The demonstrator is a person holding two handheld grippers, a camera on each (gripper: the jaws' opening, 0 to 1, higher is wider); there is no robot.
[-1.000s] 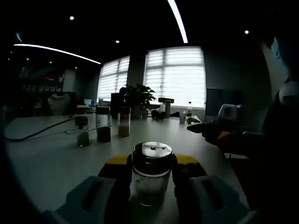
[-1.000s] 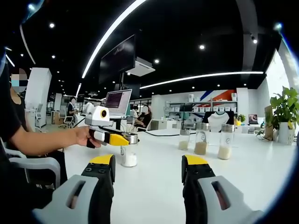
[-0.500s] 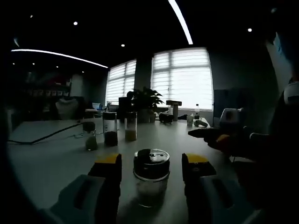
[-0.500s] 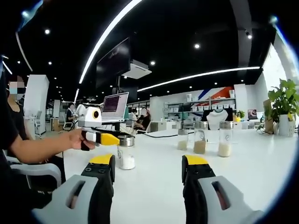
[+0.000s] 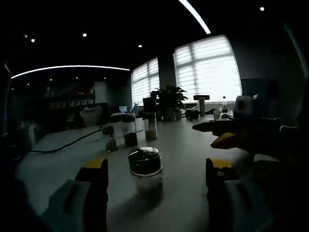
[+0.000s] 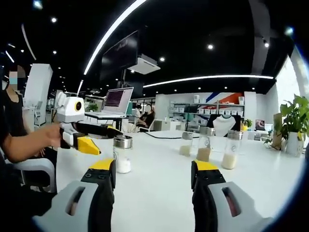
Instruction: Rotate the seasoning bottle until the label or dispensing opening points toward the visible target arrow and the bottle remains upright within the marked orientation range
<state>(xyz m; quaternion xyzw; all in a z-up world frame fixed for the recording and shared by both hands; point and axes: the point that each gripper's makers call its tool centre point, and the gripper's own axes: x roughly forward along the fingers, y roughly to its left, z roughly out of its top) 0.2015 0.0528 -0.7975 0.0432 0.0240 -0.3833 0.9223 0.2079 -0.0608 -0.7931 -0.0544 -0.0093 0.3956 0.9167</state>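
We see the seasoning bottle (image 5: 145,174) as a short, clear glass jar with a flat, shiny metal lid, holding pale grains in its lower half, and it stands upright on the smooth white counter (image 5: 183,145), its long axis vertical. In the left gripper view it sits between our left tool's (image 5: 157,181) two yellow-tipped grey jaws, which are spread wide with a clear gap to the glass on each side, so they grip nothing. A second ago those jaws were pressed against the bottle's sides, and half a second ago they had just parted; now they are wider still and the bottle stands free. We cannot tell which way its label or dispensing opening points, because the lid is dim and seen edge-on. Beyond the bottle, three taller glass spice jars (image 5: 129,135) with dark caps stand in a row, and a potted plant (image 5: 170,100) sits farther behind them by the bright blinds. In the right gripper view, the bottle (image 6: 122,154) stands just beside the left tool (image 6: 84,140), which is held by the person's hand (image 6: 50,135) and now lies a little apart from the bottle. Our right tool (image 6: 153,181) has its jaws parted and bare over the counter, well short of the bottle. The three jars (image 6: 204,147) stand to the right of the bottle.
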